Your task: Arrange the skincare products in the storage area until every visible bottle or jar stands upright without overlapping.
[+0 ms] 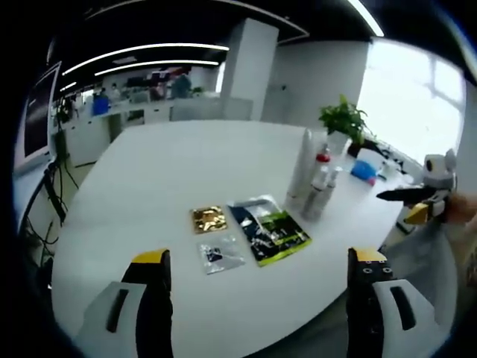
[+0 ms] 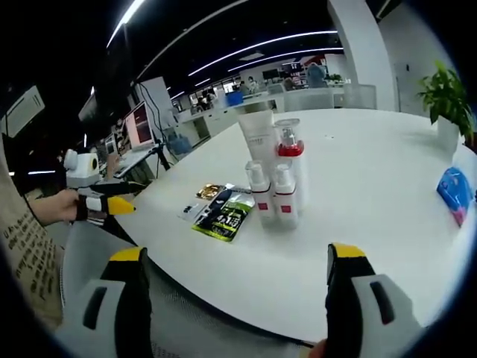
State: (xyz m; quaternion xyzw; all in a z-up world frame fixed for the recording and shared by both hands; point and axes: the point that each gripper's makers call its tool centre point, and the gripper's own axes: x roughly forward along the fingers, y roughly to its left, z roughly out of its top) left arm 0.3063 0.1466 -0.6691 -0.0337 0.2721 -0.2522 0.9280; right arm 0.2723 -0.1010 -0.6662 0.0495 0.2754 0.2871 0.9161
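**Both tools open and empty at the counter's edge, bottles grouped upright**

Left tool rises from the bottom of the left gripper view with its yellow-tipped jaws spread wide and nothing between them, held over the near edge of the white counter. In the same view the right tool comes in from the right, held by a hand, its dark jaws pointing toward the bottles; whether they are parted cannot be told from here.

In the right gripper view the right tool also has its jaws wide apart and empty, just off the counter's rounded edge. The left tool appears at the left of that view, gripped by a hand.

The skincare products stand together in a tight cluster on the counter: a tall white tube, a clear bottle with a red collar, and two small white bottles with red labels in front. All four are upright and close beside one another; whether they touch cannot be told. In the left gripper view the same cluster stands right of the sachets.

Flat on the counter beside the bottles lie a dark and green sachet, a gold sachet and a small clear sachet. A blue packet lies apart on the far side, and a potted plant stands beyond the bottles.
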